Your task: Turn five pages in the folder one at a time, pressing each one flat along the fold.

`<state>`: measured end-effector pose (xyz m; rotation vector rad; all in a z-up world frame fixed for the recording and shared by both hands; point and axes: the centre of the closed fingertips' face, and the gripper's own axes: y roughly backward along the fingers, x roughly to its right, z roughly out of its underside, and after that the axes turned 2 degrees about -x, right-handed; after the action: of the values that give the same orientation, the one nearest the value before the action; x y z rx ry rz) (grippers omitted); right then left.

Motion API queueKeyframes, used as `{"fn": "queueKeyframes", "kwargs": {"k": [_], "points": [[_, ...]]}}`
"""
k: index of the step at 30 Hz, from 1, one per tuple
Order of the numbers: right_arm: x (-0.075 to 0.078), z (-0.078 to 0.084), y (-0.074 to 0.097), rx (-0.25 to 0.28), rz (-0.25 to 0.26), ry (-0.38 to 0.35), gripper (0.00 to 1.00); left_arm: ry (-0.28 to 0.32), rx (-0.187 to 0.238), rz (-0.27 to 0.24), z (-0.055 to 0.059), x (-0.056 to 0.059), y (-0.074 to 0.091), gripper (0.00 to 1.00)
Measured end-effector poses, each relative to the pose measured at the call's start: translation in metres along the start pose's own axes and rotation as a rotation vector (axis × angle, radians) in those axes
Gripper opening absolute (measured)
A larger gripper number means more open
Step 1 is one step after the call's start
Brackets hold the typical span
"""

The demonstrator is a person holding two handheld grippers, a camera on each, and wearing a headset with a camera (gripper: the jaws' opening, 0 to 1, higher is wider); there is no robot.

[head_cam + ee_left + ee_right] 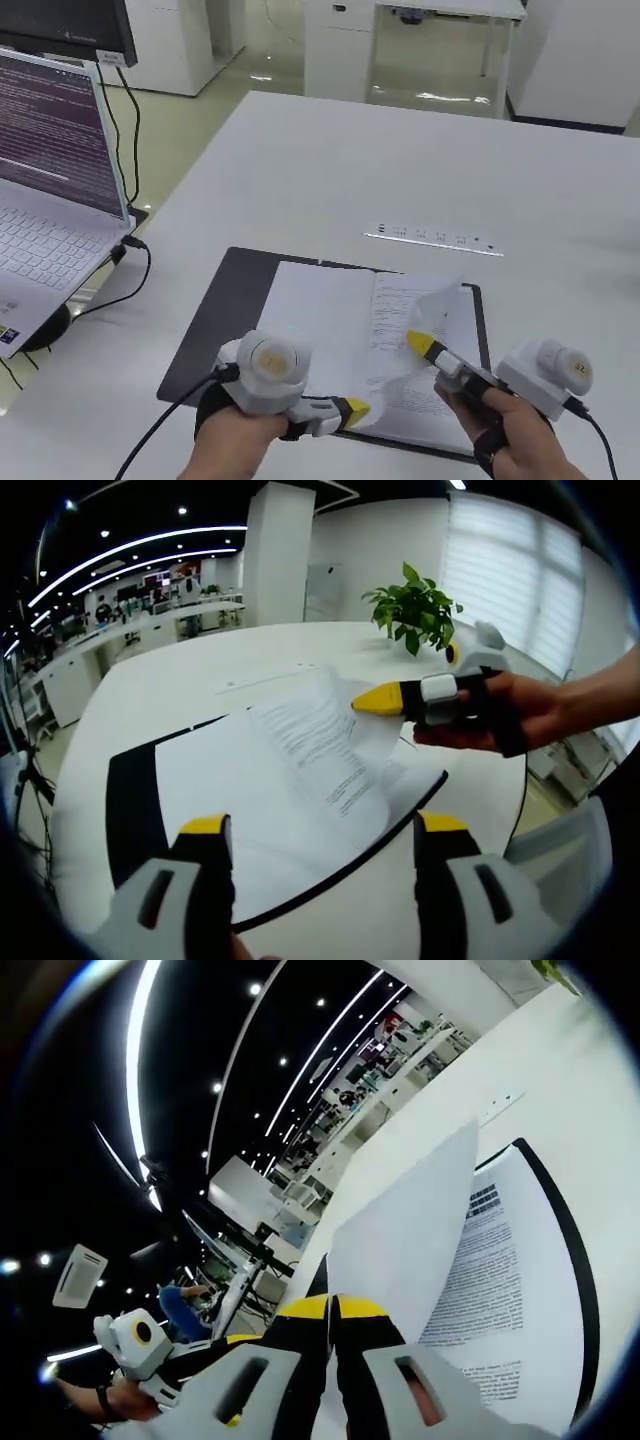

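A black folder (215,310) lies open on the white table, with white printed pages inside. My right gripper (418,342) is shut on the edge of one page (440,300) and holds it lifted and curled above the right side. In the right gripper view that page (410,1230) rises from between the closed yellow tips (332,1307). My left gripper (352,409) hovers open near the folder's front edge; in its own view the yellow tips (320,825) stand wide apart over the folder (130,800), and the right gripper (375,698) holds the raised page (320,740).
An open laptop (45,190) with a cable stands at the left. A recessed socket strip (432,240) sits in the table beyond the folder. A potted plant (415,605) stands at the table's far side.
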<state>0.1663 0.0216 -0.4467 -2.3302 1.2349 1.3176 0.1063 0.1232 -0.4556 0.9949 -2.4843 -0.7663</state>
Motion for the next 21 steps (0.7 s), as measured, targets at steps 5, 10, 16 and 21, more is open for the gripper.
{"fn": "queueKeyframes", "kwargs": {"k": [5, 10, 16, 21], "points": [[-0.013, 0.007, -0.016, -0.016, -0.02, 0.001, 0.0, 0.01, 0.019, -0.033, -0.001, -0.013, 0.015, 0.74], [-0.026, 0.013, -0.03, -0.038, -0.04, 0.009, 0.0, 0.016, 0.039, -0.062, -0.003, -0.025, 0.029, 0.75], [-0.038, 0.02, -0.046, -0.061, -0.06, 0.013, 0.0, 0.029, 0.056, -0.084, -0.001, -0.034, 0.041, 0.74], [-0.047, 0.03, -0.056, -0.079, -0.071, 0.013, 0.0, 0.04, 0.066, -0.099, 0.002, -0.04, 0.05, 0.75]]}}
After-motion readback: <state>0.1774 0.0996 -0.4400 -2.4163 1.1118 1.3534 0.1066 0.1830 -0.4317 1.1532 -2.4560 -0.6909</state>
